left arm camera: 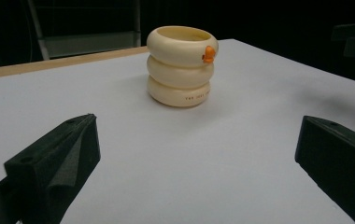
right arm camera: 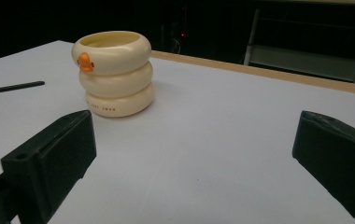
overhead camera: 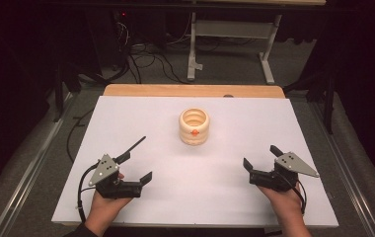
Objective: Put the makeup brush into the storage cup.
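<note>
A cream cup shaped like three stacked rings, with a small orange knob on its top ring, stands upright at the middle of the white table top. My left gripper rests near the front left, held by a hand, its jaws wide apart with nothing between them. Its own view looks past the open left gripper at the cup farther off. My right gripper sits at the front right, also open and empty. From the right gripper the cup stands ahead to the left.
A thin black rod lies on the table by the left gripper's far jaw, the same rod showing left of the cup. A wooden edge borders the table's far side. Cables and a white desk frame stand on the floor beyond.
</note>
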`<state>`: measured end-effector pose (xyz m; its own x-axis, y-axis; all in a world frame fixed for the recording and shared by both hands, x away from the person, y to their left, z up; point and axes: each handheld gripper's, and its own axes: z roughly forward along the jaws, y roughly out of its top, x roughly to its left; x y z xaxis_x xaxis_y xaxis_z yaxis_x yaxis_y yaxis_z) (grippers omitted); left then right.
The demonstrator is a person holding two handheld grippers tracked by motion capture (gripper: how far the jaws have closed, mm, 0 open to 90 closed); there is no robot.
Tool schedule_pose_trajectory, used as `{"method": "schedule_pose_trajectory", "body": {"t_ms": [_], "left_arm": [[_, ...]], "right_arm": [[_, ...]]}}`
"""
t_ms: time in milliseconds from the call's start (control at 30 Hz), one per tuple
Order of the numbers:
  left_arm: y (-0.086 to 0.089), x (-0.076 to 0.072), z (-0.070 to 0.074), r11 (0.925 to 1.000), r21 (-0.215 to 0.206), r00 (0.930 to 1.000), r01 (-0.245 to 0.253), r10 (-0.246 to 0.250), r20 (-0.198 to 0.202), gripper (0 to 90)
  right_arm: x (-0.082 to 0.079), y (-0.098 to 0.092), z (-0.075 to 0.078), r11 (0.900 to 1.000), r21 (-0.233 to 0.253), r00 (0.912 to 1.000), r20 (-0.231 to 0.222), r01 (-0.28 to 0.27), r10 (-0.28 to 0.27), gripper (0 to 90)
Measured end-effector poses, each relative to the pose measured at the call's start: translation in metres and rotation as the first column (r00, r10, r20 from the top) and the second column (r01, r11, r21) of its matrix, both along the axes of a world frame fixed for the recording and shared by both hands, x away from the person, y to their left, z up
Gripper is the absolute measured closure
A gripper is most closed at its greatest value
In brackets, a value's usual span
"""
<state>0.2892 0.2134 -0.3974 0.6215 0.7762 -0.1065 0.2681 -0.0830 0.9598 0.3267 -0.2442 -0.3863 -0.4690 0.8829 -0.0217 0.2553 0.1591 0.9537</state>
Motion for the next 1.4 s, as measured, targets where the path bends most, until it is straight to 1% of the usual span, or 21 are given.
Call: {"method": "schedule_pose_trajectory", "body": {"t_ms": [33,167,267,367,533,600,1000,1333,1400], "left_arm": [[0.001,0.000,0.000,1.0000,-0.003,1.0000,-0.002,0.002,0.001,0.4],[0.003,-0.002,0.001,0.9998,-0.017,1.0000,-0.008,0.008,0.004,0.5],[0.003,-0.001,0.001,0.9998,-0.018,1.0000,-0.009,0.009,0.004,0.4],[0.005,-0.001,0.002,0.9997,-0.022,0.9999,-0.012,0.012,0.000,0.4],[0.007,0.001,0.002,0.9994,-0.029,0.9998,-0.018,0.018,0.000,0.4],[0.008,0.001,0.002,0.9992,-0.033,0.9998,-0.021,0.021,0.000,0.5],[0.012,0.002,0.003,0.9987,-0.041,0.9996,-0.029,0.029,-0.002,0.5],[0.014,0.004,0.003,0.9988,-0.030,0.9992,-0.038,0.038,-0.014,0.5],[0.013,0.005,0.002,0.9992,-0.011,0.9989,-0.040,0.039,-0.026,0.4]], "right_arm": [[0.000,0.000,0.000,1.000,-0.009,1.0000,0.006,-0.001,0.001,1.1],[-0.003,0.002,0.001,1.000,-0.011,0.9998,0.020,-0.001,0.001,1.0],[-0.004,0.002,0.002,1.000,-0.007,0.9996,0.026,-0.004,0.004,1.1],[-0.004,0.002,0.002,1.000,0.003,0.9997,0.022,-0.009,0.009,1.1],[-0.004,0.002,0.001,1.000,0.000,0.9997,0.020,-0.012,0.012,1.1],[-0.004,0.002,0.001,1.000,0.000,0.9995,0.022,-0.021,0.021,1.1],[-0.005,0.001,0.001,1.000,-0.004,0.9995,0.027,-0.014,0.014,1.1],[-0.005,0.002,0.001,1.000,-0.002,0.9997,0.022,-0.010,0.010,1.0],[-0.005,0.002,0.000,1.000,-0.004,0.9997,0.022,-0.012,0.012,1.1]]}}
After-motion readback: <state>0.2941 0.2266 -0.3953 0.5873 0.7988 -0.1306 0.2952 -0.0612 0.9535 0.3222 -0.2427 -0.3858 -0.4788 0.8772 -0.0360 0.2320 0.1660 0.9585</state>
